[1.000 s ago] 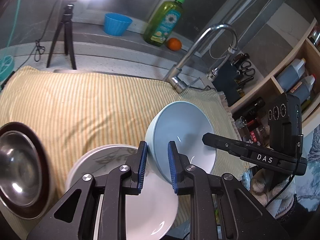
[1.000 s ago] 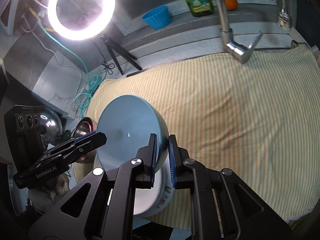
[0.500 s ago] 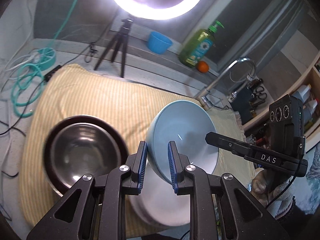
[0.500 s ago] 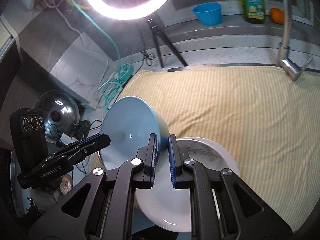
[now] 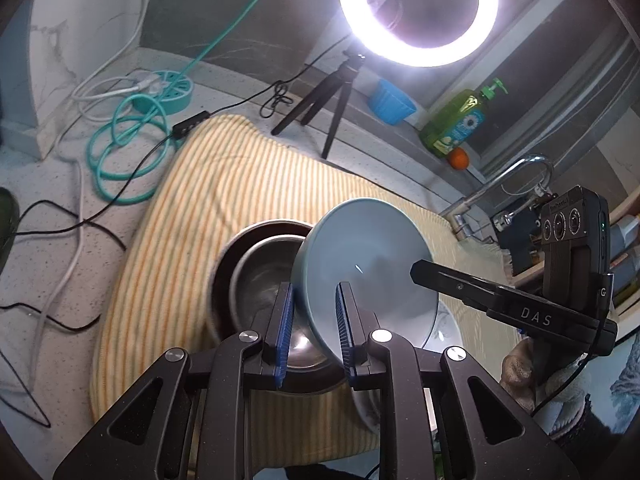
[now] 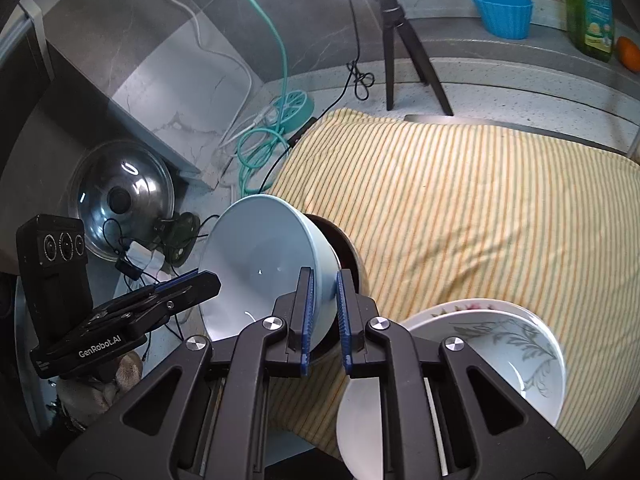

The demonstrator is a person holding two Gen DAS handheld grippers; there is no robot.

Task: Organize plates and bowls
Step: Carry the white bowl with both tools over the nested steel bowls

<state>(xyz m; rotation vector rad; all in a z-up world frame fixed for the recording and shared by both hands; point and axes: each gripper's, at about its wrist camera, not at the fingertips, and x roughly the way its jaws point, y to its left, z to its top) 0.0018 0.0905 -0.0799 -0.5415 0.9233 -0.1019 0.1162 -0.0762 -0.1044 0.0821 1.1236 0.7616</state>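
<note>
- On the counter at the far left lie a coiled teal cable (image 5: 124,152) and a round teal holder (image 5: 168,90), just beside the corner of the striped yellow cloth (image 5: 224,184).
- A steel pot lid (image 6: 122,200) leans against the grey wall left of the cloth in the right wrist view.
- The steel bowl (image 5: 260,280) sits inside a dark brown bowl (image 5: 224,264) on the cloth, partly hidden by the raised blue bowl (image 5: 360,260).
- The left gripper (image 5: 312,320) is closed on the blue bowl's near rim, one pad inside and one outside the wall.
- The blue bowl is held tilted in the air over the steel bowl, its opening facing the left camera.
- The right gripper (image 6: 322,312) clamps the opposite rim of the same bowl (image 6: 260,264), its jaws nearly together on the thin wall.
- A white flower-patterned bowl (image 6: 508,344) sits on a white plate (image 6: 360,412) at the cloth's near right edge.
- Behind, on the ledge, stand a ring light (image 5: 418,12) on a tripod (image 5: 332,96), a blue cup (image 5: 390,102), a green soap bottle (image 5: 456,124) and an orange (image 5: 458,158).
- The tap (image 5: 500,188) rises at the far right.
</note>
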